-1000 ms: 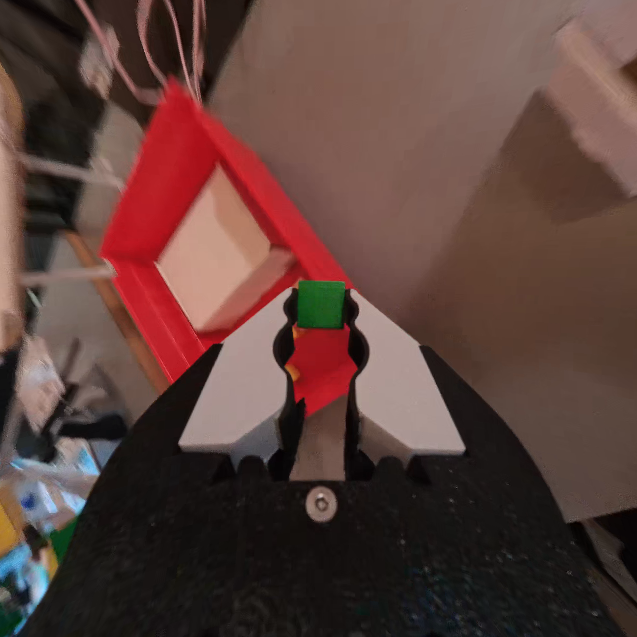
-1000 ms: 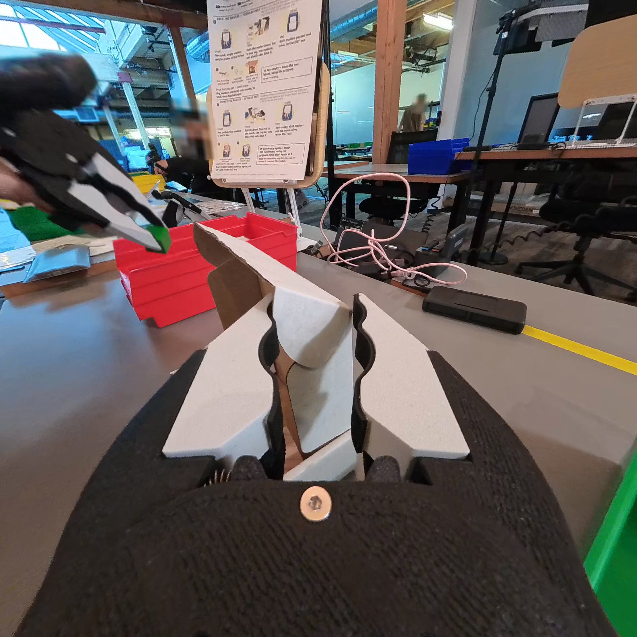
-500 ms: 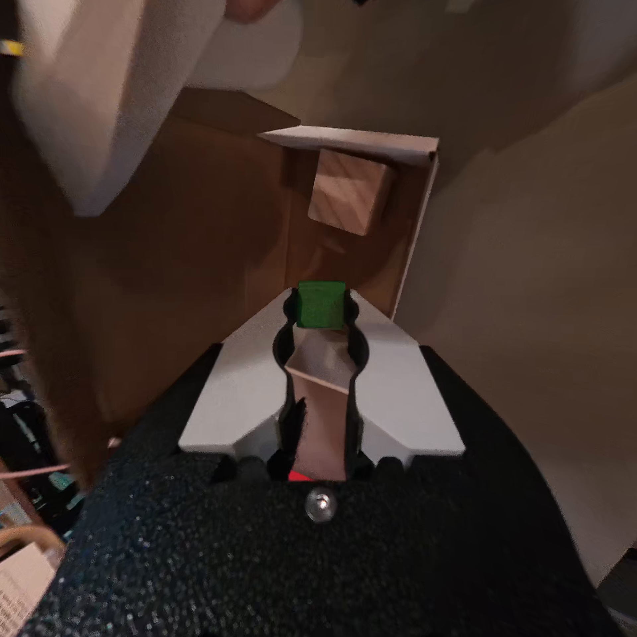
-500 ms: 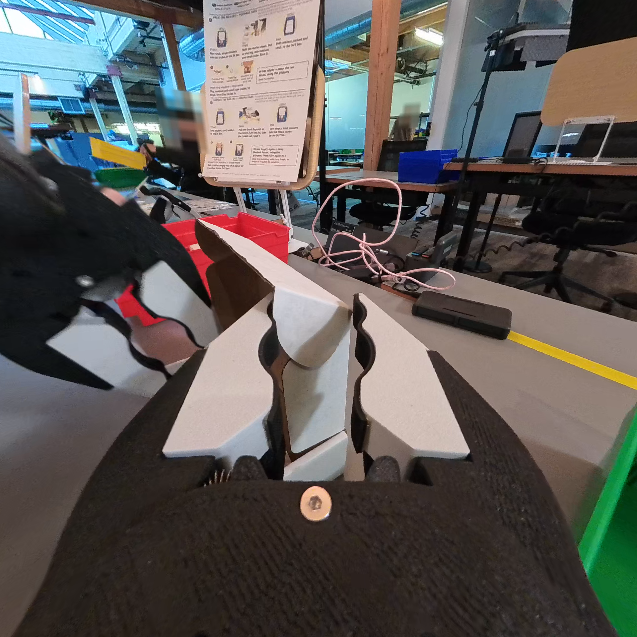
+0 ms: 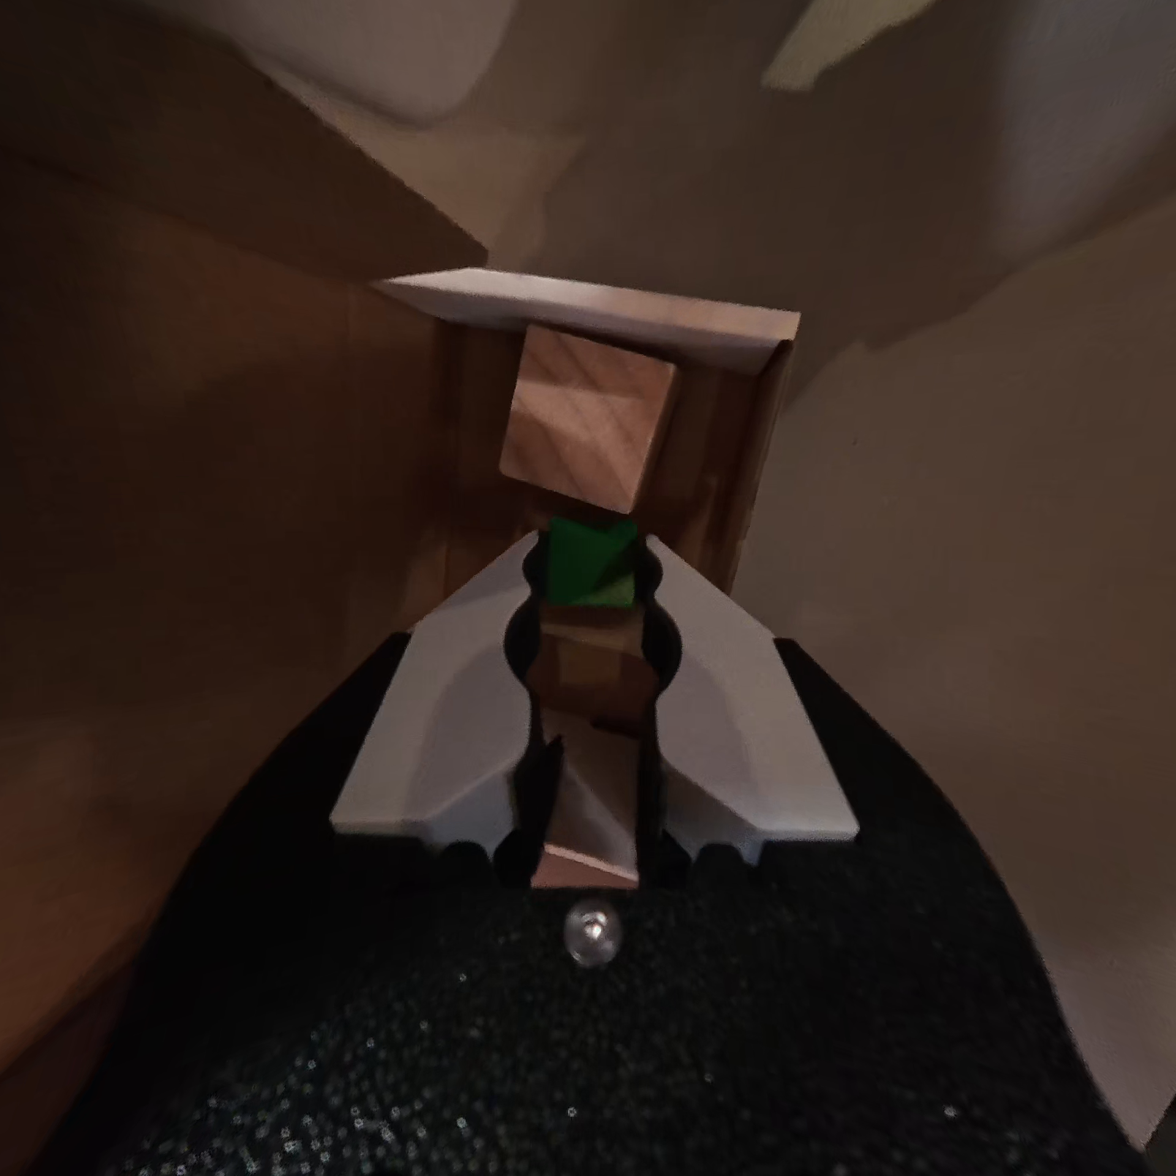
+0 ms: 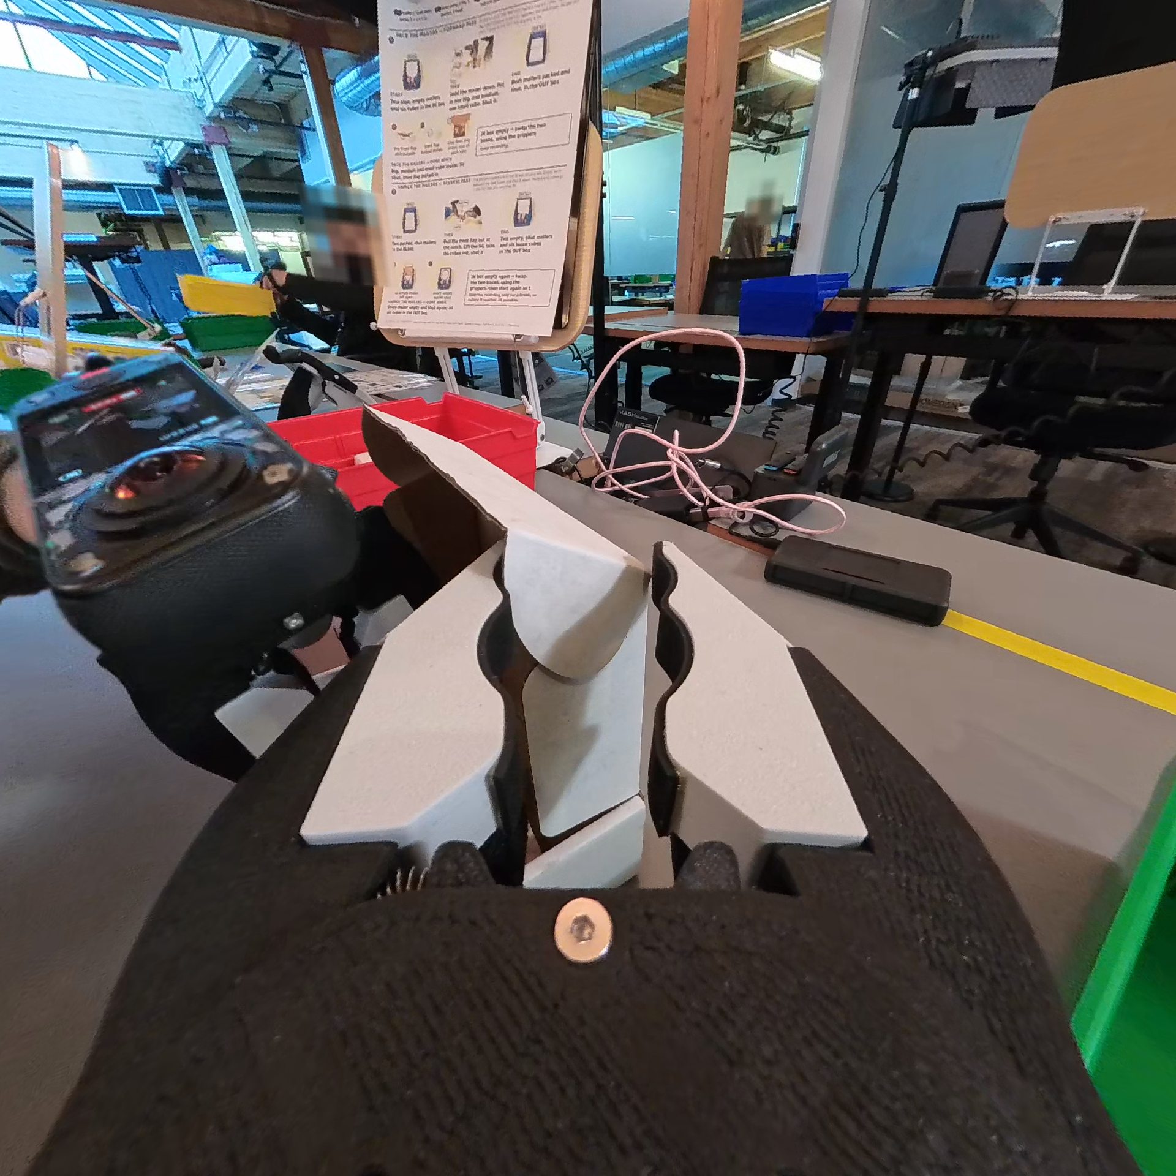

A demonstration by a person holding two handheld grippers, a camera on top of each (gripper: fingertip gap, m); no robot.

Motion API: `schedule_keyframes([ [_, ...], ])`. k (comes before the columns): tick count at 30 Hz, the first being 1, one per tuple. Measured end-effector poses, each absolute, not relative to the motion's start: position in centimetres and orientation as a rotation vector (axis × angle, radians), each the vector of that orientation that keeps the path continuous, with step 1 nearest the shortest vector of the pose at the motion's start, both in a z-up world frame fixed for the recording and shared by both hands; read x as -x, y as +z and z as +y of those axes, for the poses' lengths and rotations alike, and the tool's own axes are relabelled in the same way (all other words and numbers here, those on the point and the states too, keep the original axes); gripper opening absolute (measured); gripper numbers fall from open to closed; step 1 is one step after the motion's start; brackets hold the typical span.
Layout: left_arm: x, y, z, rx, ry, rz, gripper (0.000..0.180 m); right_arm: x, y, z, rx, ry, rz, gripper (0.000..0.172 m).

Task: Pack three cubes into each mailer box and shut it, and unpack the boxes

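Observation:
In the left wrist view my left gripper [image 5: 588, 563] is shut on a small green cube [image 5: 588, 566] and reaches down into the open mailer box [image 5: 254, 445]. A larger plain wooden cube [image 5: 588, 417] lies on the box floor just past the green one, against the white end wall [image 5: 573, 305]. In the right wrist view my right gripper [image 6: 579, 566] is shut on the white lid flap [image 6: 566, 604] of the mailer box and holds the lid [image 6: 471, 477] raised. The left gripper's black body [image 6: 178, 541] dips into the box at the left; its fingertips are hidden there.
A red bin [image 6: 458, 433] stands behind the box. A black device [image 6: 859, 585] and a pink cable [image 6: 674, 458] lie on the grey table to the right, beyond a yellow tape line [image 6: 1050, 662]. A green bin edge [image 6: 1139, 954] is at the near right. A stand with an instruction sheet [image 6: 483, 159] is behind. Across from one pair of fingers to the other is roughly 15 cm. From either gripper's tips it is about 30 cm to the black device [image 6: 859, 585].
My left gripper carried the green cube from above the red bin into the mailer box, down toward the wooden cube. My right gripper kept its hold on the lid flap.

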State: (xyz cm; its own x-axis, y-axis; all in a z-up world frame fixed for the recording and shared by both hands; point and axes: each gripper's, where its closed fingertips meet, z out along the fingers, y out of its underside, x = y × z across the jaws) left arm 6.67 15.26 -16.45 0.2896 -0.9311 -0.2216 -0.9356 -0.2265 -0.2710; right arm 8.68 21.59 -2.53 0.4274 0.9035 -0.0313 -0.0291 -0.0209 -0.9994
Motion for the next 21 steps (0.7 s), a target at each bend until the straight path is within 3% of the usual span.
schedule_keyframes([
  [1,-6.5,-16.6,15.3,2.228,0.028,1.671,0.025,-8.7,-2.5,21.6,1.389,0.908,-0.848,0.041],
  [9,-5.6,-12.8,13.5,2.109,0.034,1.598,0.036,-8.7,-2.5,21.5,1.387,0.912,-0.85,0.041],
  [16,2.3,-1.8,9.7,2.113,-0.218,0.986,0.047,-8.7,-2.5,21.6,1.383,0.904,-0.847,0.04],
  [21,19.6,-5.5,8.9,2.552,0.205,0.516,0.058,-8.6,-2.5,21.6,1.383,0.908,-0.84,0.04],
])
